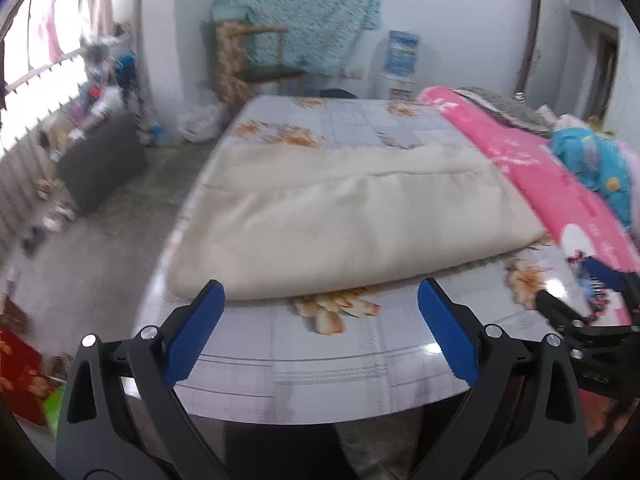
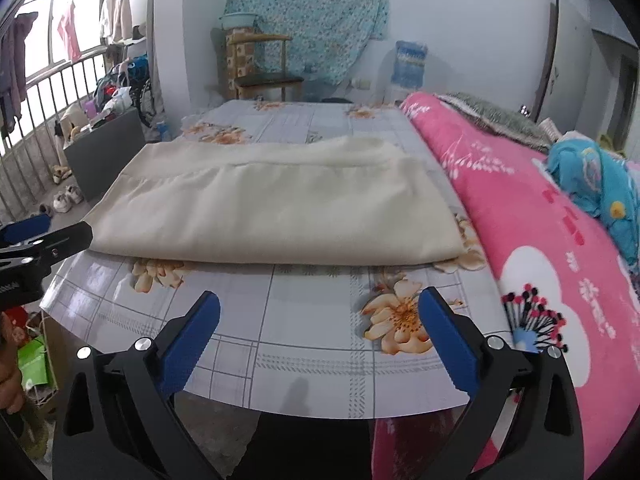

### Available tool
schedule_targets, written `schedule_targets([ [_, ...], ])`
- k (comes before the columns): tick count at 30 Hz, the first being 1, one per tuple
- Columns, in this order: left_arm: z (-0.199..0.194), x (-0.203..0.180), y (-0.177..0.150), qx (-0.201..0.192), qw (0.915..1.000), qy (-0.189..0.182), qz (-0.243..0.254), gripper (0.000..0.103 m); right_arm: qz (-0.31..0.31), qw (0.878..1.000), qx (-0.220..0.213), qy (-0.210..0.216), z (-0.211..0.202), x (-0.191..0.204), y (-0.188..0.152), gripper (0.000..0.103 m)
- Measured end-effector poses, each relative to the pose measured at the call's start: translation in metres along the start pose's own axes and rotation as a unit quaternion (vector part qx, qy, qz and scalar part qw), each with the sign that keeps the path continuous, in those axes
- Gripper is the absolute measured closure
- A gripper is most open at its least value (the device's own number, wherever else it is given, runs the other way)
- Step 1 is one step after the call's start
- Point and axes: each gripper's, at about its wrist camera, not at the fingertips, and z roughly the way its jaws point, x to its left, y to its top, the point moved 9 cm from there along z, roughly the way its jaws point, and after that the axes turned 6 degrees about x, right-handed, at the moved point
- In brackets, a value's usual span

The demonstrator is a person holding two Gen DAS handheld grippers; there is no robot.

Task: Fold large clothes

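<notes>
Your left claw (image 1: 320, 312) and right claw (image 2: 319, 320) both hang released, grasping nothing, just short of the cream garment (image 2: 276, 216). It lies folded flat on the floral desk (image 2: 304, 344), beside the pink quilt (image 2: 532, 240). Judging by this, another fold comes next: pinch its near edge.

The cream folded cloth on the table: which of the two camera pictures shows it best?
The right wrist view: there the cream folded cloth is sharp, with its folded edges and every corner clear of the open right claw. The left wrist view shows the whole cloth too, beyond the open left claw, but blurred.
</notes>
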Motion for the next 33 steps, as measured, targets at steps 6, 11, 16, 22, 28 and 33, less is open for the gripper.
schedule_targets([
  [6,-0.007,-0.002,0.000,-0.009,0.9987,0.048,0.012,0.009,0.010,1.000,-0.016,0.003,-0.010,0.000,0.004,0.006],
  [11,0.002,0.000,-0.009,0.017,0.9982,0.058,-0.005,0.009,0.023,1.000,0.002,0.018,-0.004,-0.002,0.001,0.006],
  [16,0.011,0.000,-0.017,0.040,0.9976,0.055,-0.017,0.009,0.035,0.999,0.020,0.022,0.005,-0.005,-0.005,0.006],
  [22,0.018,-0.012,-0.023,0.056,0.9964,0.063,-0.011,0.009,0.035,0.998,0.037,0.024,0.013,-0.007,-0.010,0.006],
  [28,0.022,-0.021,-0.027,0.071,0.9952,0.066,-0.012,0.009,0.029,0.998,0.044,0.023,0.016,-0.008,-0.011,0.006],
  [33,0.025,-0.024,-0.029,0.079,0.9947,0.064,-0.013,0.009,0.029,0.998,0.047,0.023,0.018,-0.007,-0.011,0.006],
])
